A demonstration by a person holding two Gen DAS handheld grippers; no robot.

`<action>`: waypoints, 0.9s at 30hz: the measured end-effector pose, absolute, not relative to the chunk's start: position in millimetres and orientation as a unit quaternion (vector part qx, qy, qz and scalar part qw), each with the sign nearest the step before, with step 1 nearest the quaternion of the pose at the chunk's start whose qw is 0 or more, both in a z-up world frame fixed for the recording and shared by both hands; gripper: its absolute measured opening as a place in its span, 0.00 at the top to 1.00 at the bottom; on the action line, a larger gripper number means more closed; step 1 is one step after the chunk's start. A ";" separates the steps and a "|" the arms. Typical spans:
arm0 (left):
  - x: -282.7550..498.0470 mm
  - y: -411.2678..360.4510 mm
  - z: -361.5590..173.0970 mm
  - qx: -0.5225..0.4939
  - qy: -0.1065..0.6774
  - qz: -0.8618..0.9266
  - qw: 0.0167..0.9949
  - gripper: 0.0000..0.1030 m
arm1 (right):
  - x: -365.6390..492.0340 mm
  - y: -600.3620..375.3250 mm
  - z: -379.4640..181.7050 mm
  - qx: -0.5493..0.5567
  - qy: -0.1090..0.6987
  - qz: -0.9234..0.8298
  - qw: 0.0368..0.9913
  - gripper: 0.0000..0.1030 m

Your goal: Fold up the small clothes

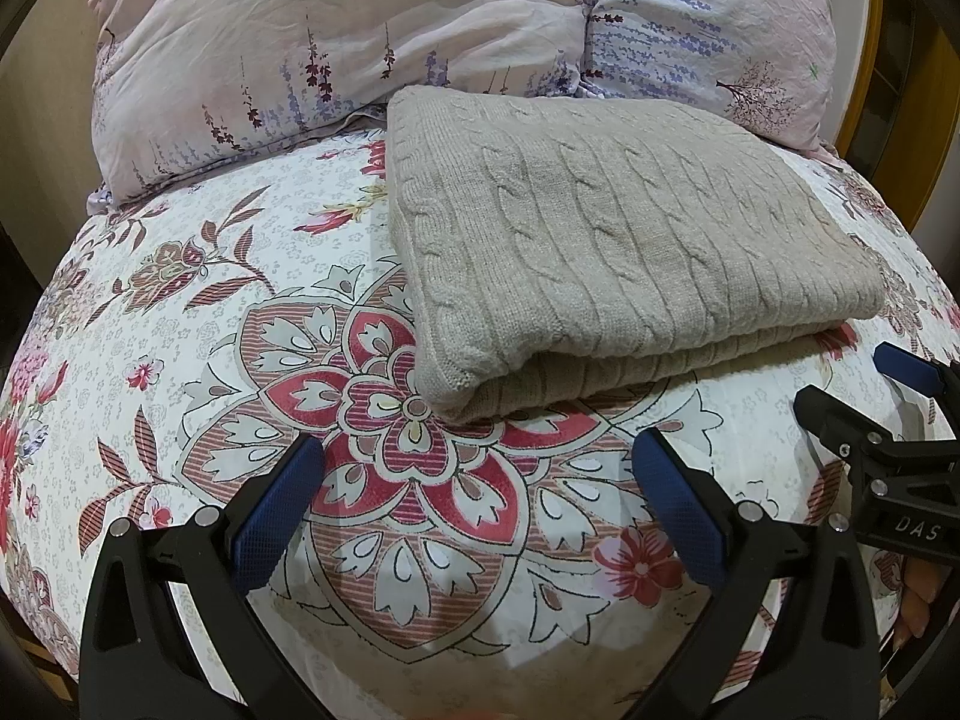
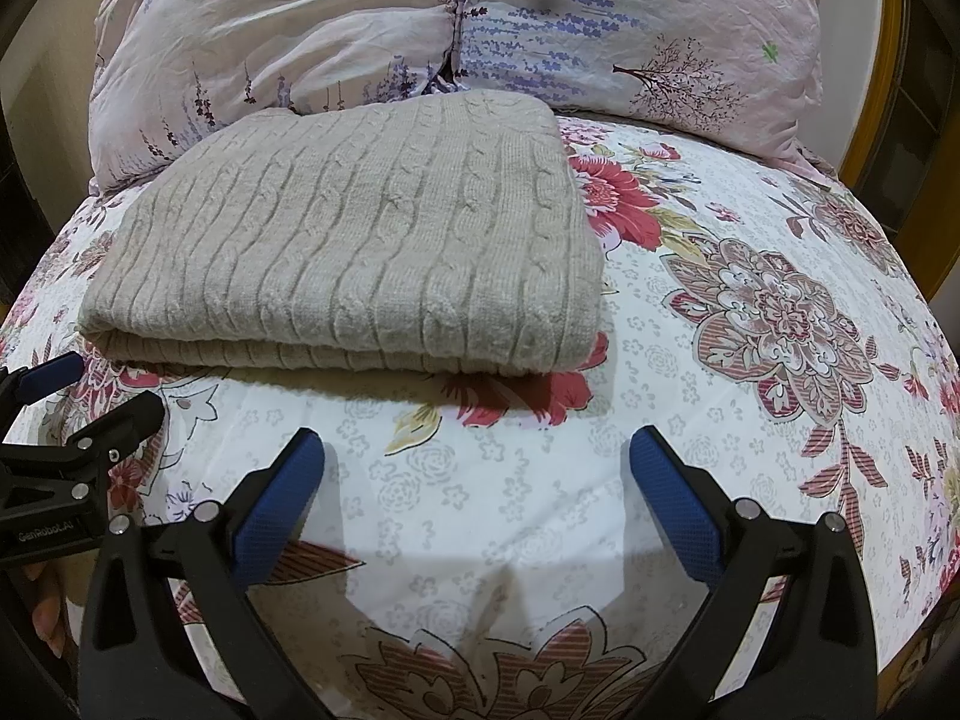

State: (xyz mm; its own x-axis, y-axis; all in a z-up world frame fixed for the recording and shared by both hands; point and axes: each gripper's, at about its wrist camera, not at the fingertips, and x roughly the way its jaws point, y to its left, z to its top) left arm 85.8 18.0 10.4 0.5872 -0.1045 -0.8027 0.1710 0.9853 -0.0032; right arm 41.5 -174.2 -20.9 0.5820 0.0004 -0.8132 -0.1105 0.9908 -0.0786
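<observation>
A beige cable-knit sweater (image 1: 612, 252) lies folded into a thick rectangle on the flowered bedspread, its folded edge facing me. In the right wrist view the same sweater (image 2: 360, 252) sits up and to the left. My left gripper (image 1: 477, 456) stands open just short of the sweater's near edge, with only bedspread between its blue pads. My right gripper (image 2: 477, 450) is open too, a little back from the sweater's near right corner. Each gripper shows at the edge of the other's view: the right one (image 1: 864, 402), the left one (image 2: 84, 390).
Two pale floral pillows (image 1: 336, 48) lean at the head of the bed behind the sweater. The bedspread (image 2: 750, 312) stretches bare to the right of the sweater. A wooden frame (image 2: 888, 30) shows at far right. Fingers of a hand (image 1: 918, 600) hold the right gripper.
</observation>
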 end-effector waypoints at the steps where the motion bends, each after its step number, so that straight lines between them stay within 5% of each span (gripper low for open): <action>1: 85.7 18.0 10.5 0.037 0.448 -0.077 0.890 0.01 | 41.7 -174.1 -20.9 -0.060 0.456 0.031 0.887 0.02; 27: 86.7 18.3 11.0 0.036 0.449 -0.073 0.890 0.01 | 41.4 -174.3 -21.0 -0.060 0.456 0.031 0.888 0.02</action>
